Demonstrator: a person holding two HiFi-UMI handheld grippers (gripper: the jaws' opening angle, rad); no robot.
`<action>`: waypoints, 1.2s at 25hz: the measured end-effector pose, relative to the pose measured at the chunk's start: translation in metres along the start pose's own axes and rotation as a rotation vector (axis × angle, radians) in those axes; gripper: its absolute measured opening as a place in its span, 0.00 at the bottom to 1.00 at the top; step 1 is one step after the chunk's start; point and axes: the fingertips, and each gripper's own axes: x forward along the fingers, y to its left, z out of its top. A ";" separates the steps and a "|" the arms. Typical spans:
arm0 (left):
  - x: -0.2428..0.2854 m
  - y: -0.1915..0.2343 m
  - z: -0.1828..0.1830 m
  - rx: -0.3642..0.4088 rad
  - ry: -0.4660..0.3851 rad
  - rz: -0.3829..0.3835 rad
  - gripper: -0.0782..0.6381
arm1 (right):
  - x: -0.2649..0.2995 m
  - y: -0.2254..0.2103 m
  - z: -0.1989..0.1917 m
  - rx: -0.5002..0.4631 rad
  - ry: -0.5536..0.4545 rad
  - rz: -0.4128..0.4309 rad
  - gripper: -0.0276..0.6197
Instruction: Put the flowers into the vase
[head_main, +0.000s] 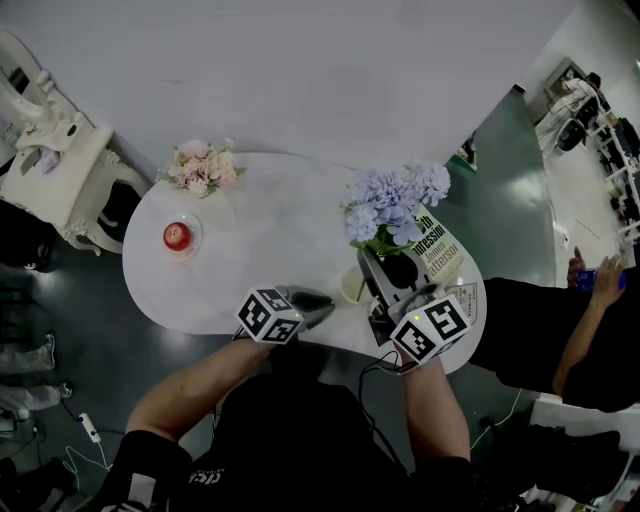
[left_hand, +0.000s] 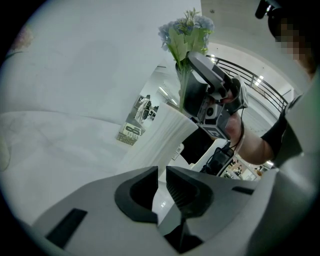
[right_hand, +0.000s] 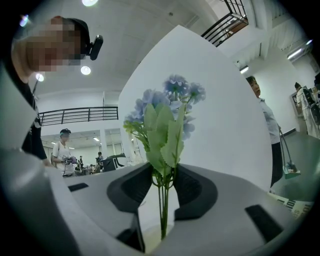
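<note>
A bunch of blue flowers (head_main: 395, 205) stands upright, its green stems (right_hand: 163, 210) running down between my right gripper's jaws to a pale vase mouth below. My right gripper (right_hand: 163, 187) is open: there is a gap on each side of the stems, and only leaves brush the pads. The white ribbed vase (left_hand: 160, 137) stands near the table's front edge, mostly hidden under the right gripper (head_main: 378, 262) in the head view. My left gripper (head_main: 325, 302) rests low to the left of the vase. It (left_hand: 162, 182) is shut to a narrow slit with nothing in it.
A pink bouquet (head_main: 203, 167) and a red thing on a small plate (head_main: 177, 236) sit at the far left of the white table (head_main: 270, 230). A printed booklet (head_main: 440, 250) lies behind the vase. A person in black (head_main: 560, 330) stands to the right, and a white chair (head_main: 60, 180) to the left.
</note>
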 end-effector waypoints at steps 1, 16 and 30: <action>0.000 0.000 0.000 -0.001 0.000 0.000 0.19 | 0.000 0.000 -0.001 -0.003 0.004 0.001 0.22; 0.002 0.001 0.001 -0.020 -0.013 0.003 0.19 | -0.001 0.008 -0.012 -0.115 0.088 0.012 0.23; 0.001 0.002 0.001 -0.029 -0.014 0.002 0.19 | -0.002 0.002 -0.026 -0.124 0.115 0.009 0.25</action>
